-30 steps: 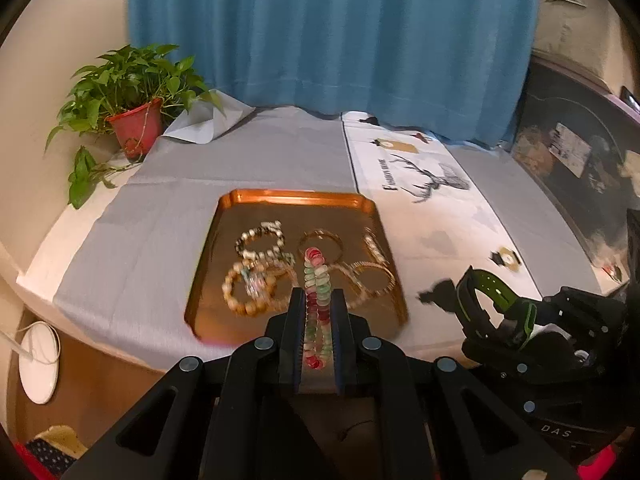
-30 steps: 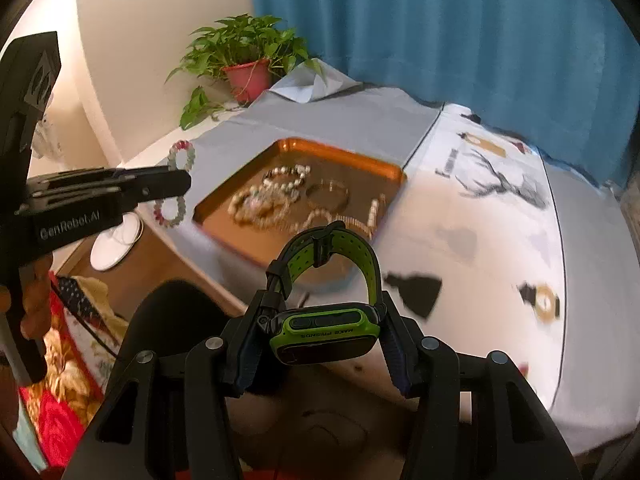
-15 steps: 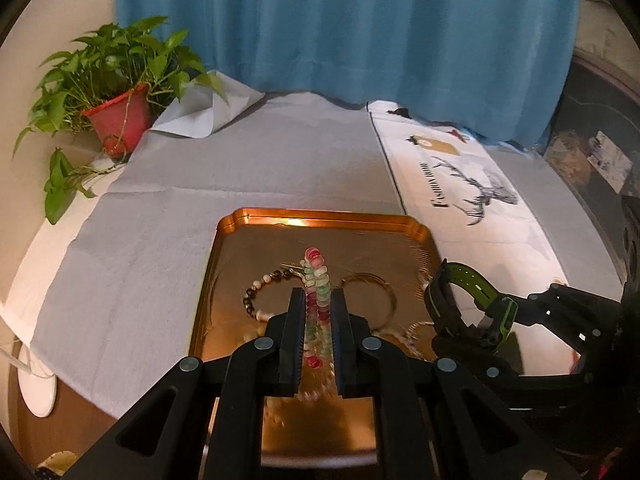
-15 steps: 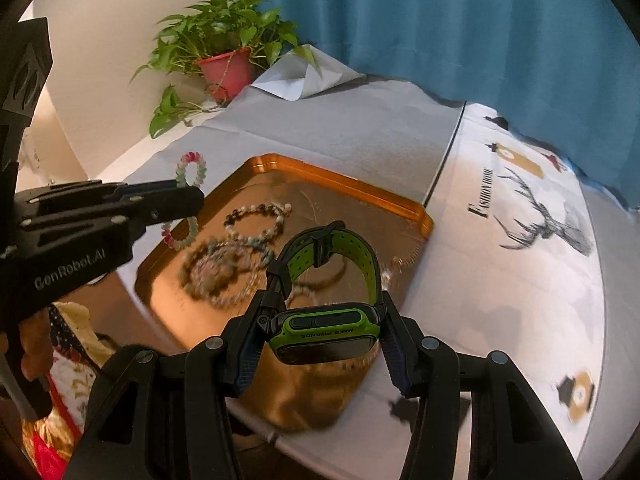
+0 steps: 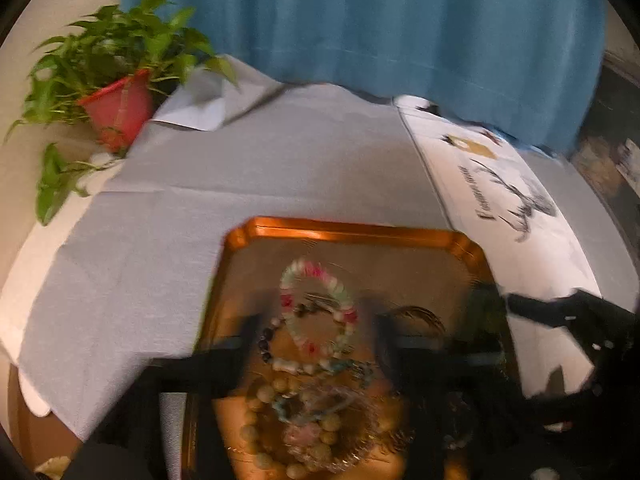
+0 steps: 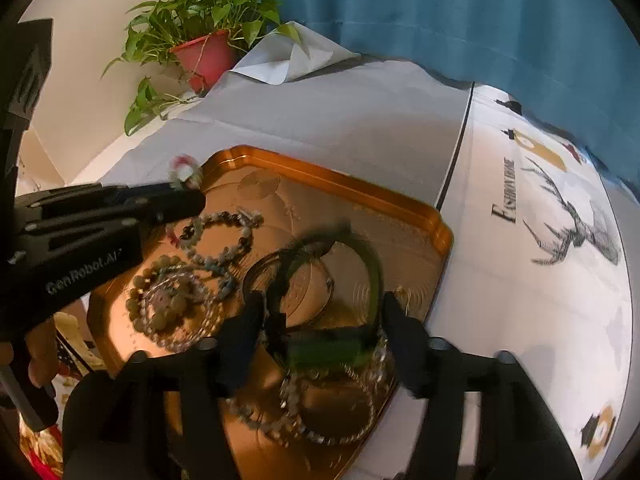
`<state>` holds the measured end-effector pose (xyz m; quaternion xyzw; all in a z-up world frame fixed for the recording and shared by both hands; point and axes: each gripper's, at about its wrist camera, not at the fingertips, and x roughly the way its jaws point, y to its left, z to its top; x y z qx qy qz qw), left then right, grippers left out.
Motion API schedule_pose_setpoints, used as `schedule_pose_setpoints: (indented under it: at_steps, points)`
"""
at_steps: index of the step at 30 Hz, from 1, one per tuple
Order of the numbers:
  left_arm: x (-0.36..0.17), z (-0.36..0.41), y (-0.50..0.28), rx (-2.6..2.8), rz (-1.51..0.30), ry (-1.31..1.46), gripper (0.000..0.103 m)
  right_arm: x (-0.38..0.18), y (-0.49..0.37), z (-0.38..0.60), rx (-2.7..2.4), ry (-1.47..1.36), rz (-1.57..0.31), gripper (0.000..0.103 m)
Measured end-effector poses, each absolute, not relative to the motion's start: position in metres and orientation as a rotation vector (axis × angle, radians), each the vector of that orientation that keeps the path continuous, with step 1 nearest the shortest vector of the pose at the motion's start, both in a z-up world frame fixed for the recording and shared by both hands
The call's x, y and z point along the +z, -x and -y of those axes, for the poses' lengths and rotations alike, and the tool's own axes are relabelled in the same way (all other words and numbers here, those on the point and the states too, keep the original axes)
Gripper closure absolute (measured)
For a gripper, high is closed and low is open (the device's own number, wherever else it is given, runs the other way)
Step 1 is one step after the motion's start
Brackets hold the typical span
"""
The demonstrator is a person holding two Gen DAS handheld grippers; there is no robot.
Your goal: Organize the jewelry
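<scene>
So both grippers have opened wide since half a second ago: left gripper (image 5: pixel 312 336) has dropped the pastel bead bracelet (image 5: pixel 318 308) mid-frame onto the copper tray (image 5: pixel 352 234), right gripper (image 6: pixel 320 320) has released the green watch (image 6: pixel 328 350) there too. Two pieces sorted.

Counted: one copper tray (image 6: pixel 404 204); one green-and-black watch (image 6: pixel 332 344); one pink-white-green bead bracelet (image 5: pixel 316 312); several other bead bracelets in the tray, overlapping, exact number not resolvable. One potted plant (image 6: pixel 204 36). Two grippers: left (image 6: pixel 176 200), right (image 6: pixel 324 316).
</scene>
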<state>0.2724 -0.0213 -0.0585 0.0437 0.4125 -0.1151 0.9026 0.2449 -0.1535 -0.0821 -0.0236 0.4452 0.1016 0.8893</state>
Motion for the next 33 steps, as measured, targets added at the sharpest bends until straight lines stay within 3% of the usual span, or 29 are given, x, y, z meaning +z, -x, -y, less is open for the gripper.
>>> schedule_pose_setpoints:
  at_steps: [3, 7, 19, 33]
  points:
    - [-0.052, 0.016, -0.258, -0.201, -0.809, -0.103, 0.001, -0.075, -0.238, 0.152, 0.182, 0.098, -0.888, 0.012]
    - [-0.053, 0.017, -0.235, -0.191, -0.866, -0.157, 0.001, -0.072, -0.213, 0.152, 0.164, 0.137, -0.903, 0.011]
    - [-0.026, -0.002, -0.103, -0.14, -0.767, -0.137, 0.001, -0.061, -0.091, 0.159, 0.073, 0.042, -0.877, 0.01]
    - [-0.012, -0.003, -0.039, -0.127, -0.723, -0.163, 0.001, -0.036, -0.028, 0.141, 0.08, 0.104, -0.815, 0.01]
